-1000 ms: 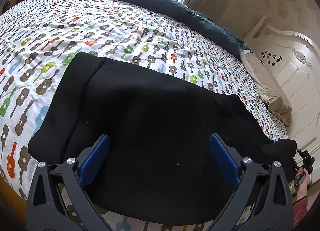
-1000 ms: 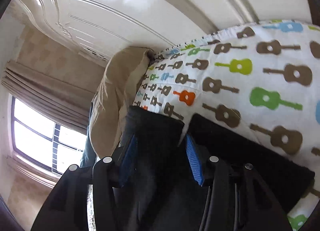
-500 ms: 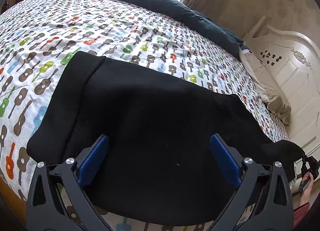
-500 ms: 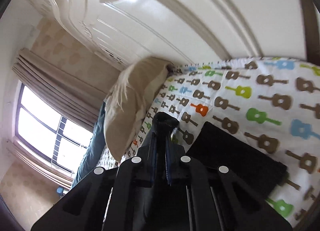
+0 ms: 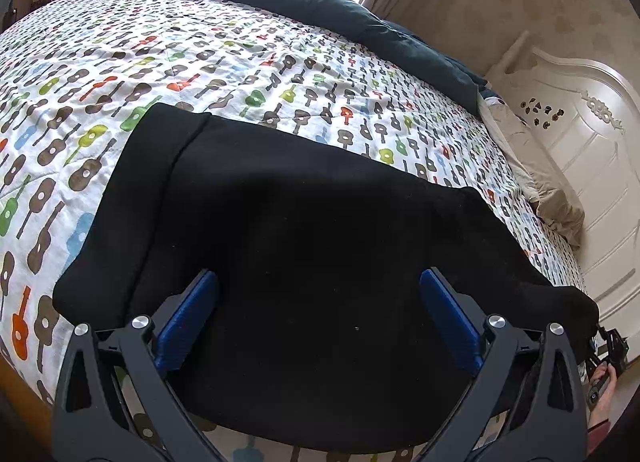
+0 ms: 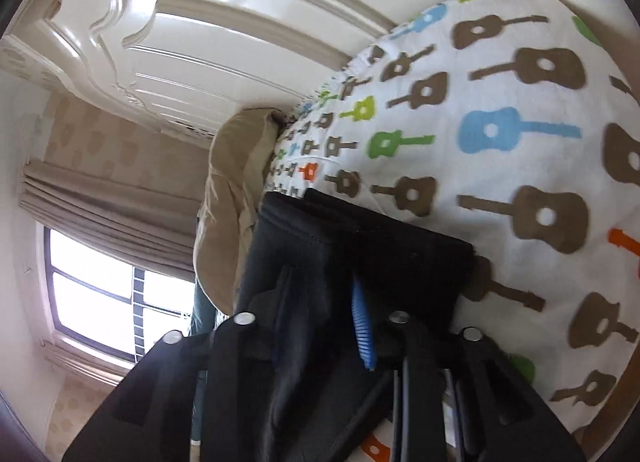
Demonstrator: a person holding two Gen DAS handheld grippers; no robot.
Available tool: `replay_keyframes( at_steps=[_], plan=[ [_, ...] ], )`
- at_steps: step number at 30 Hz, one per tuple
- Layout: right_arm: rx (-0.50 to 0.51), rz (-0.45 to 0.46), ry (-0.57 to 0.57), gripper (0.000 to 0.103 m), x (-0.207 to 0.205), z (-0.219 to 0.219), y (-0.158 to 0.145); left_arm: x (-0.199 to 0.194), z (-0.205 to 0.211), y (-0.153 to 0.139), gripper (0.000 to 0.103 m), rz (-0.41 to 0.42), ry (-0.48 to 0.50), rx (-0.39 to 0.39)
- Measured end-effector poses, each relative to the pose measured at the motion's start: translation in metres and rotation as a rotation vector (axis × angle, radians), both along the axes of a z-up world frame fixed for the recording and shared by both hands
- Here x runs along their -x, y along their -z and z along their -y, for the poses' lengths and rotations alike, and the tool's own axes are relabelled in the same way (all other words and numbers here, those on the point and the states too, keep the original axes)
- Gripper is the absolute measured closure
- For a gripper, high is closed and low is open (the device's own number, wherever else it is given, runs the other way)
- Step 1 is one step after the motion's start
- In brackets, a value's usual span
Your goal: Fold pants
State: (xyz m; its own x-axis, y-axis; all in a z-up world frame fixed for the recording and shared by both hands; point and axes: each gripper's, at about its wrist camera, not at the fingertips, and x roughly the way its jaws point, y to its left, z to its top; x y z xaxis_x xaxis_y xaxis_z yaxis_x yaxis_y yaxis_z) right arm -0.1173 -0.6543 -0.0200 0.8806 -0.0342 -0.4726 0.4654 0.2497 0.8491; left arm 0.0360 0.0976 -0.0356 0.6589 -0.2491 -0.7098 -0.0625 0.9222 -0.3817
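Note:
Black pants (image 5: 312, 230) lie spread across the near part of the guitar-print bed sheet (image 5: 200, 54), one end reaching the right edge of the bed. My left gripper (image 5: 319, 274) hovers over the near part of the pants, wide open and holding nothing. At that right end, a hand (image 5: 600, 394) holds my right gripper (image 5: 608, 346). In the right wrist view the pants end (image 6: 384, 238) hangs off the mattress side. The right gripper (image 6: 320, 282) has its jaws opening, with black cloth between the blue pads (image 6: 362, 326).
A dark teal duvet (image 5: 320, 10) runs along the far side of the bed. A beige pillow (image 5: 552, 198) lies against the white headboard (image 5: 580, 150). A window (image 6: 100, 302) with curtains is beside the bed. A wooden bed rail (image 5: 16, 374) shows at lower left.
The right gripper pinched shut on the pants end half a second ago and now stands parted again, shifted along the mattress side. The left gripper has not moved.

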Motion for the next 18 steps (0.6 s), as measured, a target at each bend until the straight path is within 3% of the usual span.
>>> replay_keyframes(
  at_steps=[2, 4, 6, 7, 14, 18],
  plan=[
    [0.011, -0.006, -0.024, 0.053, -0.009, -0.001, -0.005, 0.000, 0.001, 0.001, 0.003, 0.001, 0.004, -0.014],
    [0.035, -0.029, -0.047, 0.054, -0.017, -0.002, -0.008, 0.000, 0.002, 0.001, 0.003, 0.004, 0.005, -0.020],
    [0.042, -0.026, -0.078, 0.088, -0.022, -0.002, -0.010, 0.000, 0.001, 0.001, 0.003, 0.006, 0.003, -0.019],
    [0.030, -0.016, -0.087, 0.096, -0.022, -0.001, -0.010, 0.000, 0.001, 0.001, 0.003, 0.005, 0.005, -0.019],
    [0.123, 0.034, -0.064, 0.097, 0.013, -0.003, -0.054, 0.000, -0.001, 0.001, 0.003, -0.003, 0.008, 0.002],
    [0.105, -0.038, -0.060, 0.097, 0.027, 0.006, -0.036, 0.000, -0.004, 0.001, 0.003, -0.001, 0.003, 0.023]
  ],
)
